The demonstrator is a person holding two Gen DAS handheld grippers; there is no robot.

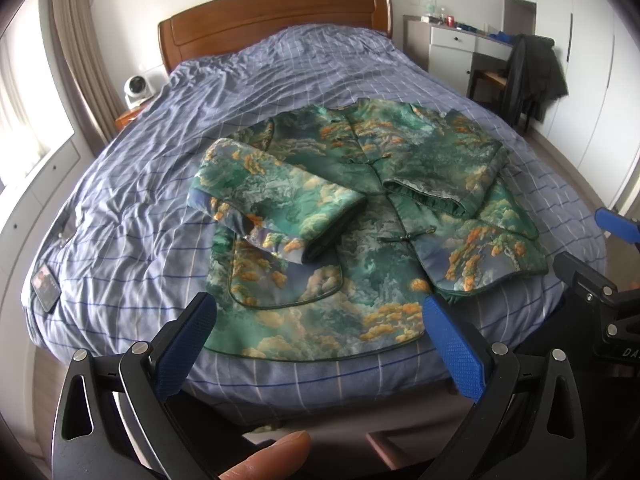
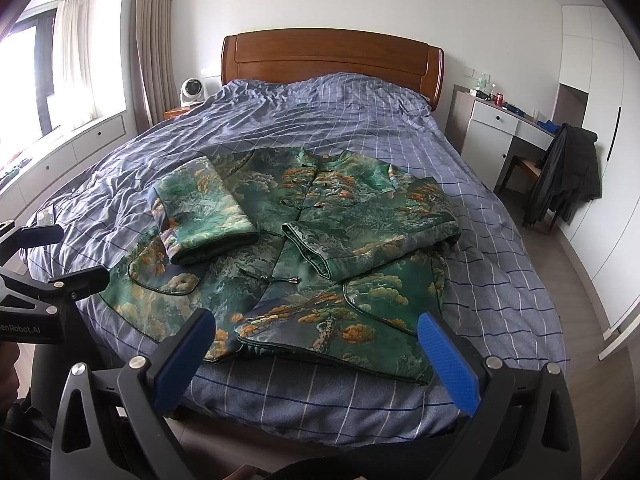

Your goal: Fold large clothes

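Both open tools (image 1: 316, 320) (image 2: 316, 336) hover just before the jacket's (image 1: 360, 216) hem.

Left wrist view: sits at the foot of the bed (image 1: 120, 184), above mattress level, facing the headboard (image 1: 276, 12) along its own open fingers (image 1: 188, 344). Jacket (image 1: 360, 208) close, just past the fingertips. Right wrist view: same foot end, same heading, set to the right. Each view catches the other gripper at its edge. Both share bed, jacket, headboard, fan (image 2: 192, 90), desk (image 2: 504, 128).
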